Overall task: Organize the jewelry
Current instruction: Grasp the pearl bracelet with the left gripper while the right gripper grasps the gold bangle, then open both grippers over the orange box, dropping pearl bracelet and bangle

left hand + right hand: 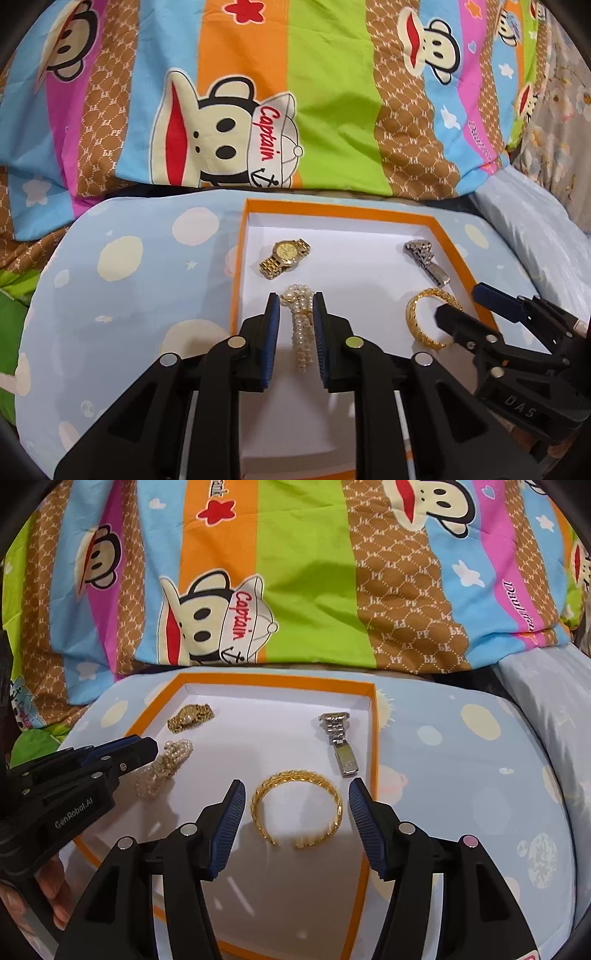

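Both grippers tilt downward, side by side: left gripper (296,301) jaws narrowly parted, right gripper (296,788) jaws wide apart.

Your left tongs (296,332) are matte black plastic, two long arms that widen into triangular cut-outs, each finger faced with a ribbed dark-blue pad (271,343). Round silver studs (237,342) sit at the linkage pivots, one of them tinted yellowish. Your right tongs (296,821) are built the same: black arms, blue ribbed pads (364,825), silver studs, with one stud showing pink. From the side, the left body carries white lettering reading GenRobot.AI, and the right body shows raised letters D A S. Small screws dot the finger joints.
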{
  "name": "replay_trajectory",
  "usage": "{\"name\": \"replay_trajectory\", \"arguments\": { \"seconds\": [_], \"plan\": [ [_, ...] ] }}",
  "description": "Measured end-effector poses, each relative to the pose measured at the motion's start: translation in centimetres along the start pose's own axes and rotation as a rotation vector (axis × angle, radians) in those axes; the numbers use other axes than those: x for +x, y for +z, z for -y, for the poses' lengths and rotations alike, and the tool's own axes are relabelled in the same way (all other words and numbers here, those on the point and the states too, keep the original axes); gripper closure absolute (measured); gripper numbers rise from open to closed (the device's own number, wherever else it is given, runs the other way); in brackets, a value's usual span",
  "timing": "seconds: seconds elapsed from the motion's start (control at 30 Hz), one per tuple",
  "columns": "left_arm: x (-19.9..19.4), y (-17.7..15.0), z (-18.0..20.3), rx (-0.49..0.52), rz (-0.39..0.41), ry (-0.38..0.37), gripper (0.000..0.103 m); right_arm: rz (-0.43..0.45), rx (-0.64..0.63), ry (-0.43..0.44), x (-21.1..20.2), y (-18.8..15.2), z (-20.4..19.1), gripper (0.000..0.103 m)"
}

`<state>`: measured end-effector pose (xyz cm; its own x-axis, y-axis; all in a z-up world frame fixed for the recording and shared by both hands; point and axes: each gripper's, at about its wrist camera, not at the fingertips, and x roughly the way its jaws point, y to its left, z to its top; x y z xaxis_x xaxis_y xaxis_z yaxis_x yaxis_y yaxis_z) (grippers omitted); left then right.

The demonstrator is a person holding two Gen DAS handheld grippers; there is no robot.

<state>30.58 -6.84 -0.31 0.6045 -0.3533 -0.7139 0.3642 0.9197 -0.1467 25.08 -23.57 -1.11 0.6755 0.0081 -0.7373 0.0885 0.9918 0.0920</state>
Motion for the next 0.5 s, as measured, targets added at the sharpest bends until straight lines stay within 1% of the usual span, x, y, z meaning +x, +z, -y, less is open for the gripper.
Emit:
{"name": "replay_trajectory", "arguments": {
  "seconds": [0.1,0.17,0.2,0.23,0.37,0.47,0.5],
  "plan": [
    [-2.5,0.3,-1.0,-0.037,0.032,-0.020,0.084,0.049,0.022,0.015,-3.3,0.1,0.8,0.045],
    [-5.1,0.0,-1.7,-0.038,0.066,-0.010,0.082,0.078,0.041,0.013,-5.9,-0.3,1.5,0.042],
    [-6.1,-0.2,-1.9,-0.037,0.079,-0.008,0.080,0.090,0.056,0.018,-7.5,-0.8,2.0,0.039],
    [-7.7,-0.7,-2.2,-0.036,0.094,-0.004,0.076,0.092,0.068,0.025,-8.6,-1.2,2.2,0.038],
    [-11.8,-3.2,-2.9,-0.038,0.107,-0.019,0.071,0.102,0.100,0.054,-13.0,-4.7,2.9,0.038],
    [-13.7,-6.4,-3.1,-0.036,0.076,-0.034,0.070,0.110,0.100,0.036,-15.3,-8.0,2.6,0.038],
    [-13.9,-7.1,-3.1,-0.038,0.065,-0.038,0.070,0.120,0.098,0.017,-15.9,-9.2,2.4,0.038]
  ]
}}
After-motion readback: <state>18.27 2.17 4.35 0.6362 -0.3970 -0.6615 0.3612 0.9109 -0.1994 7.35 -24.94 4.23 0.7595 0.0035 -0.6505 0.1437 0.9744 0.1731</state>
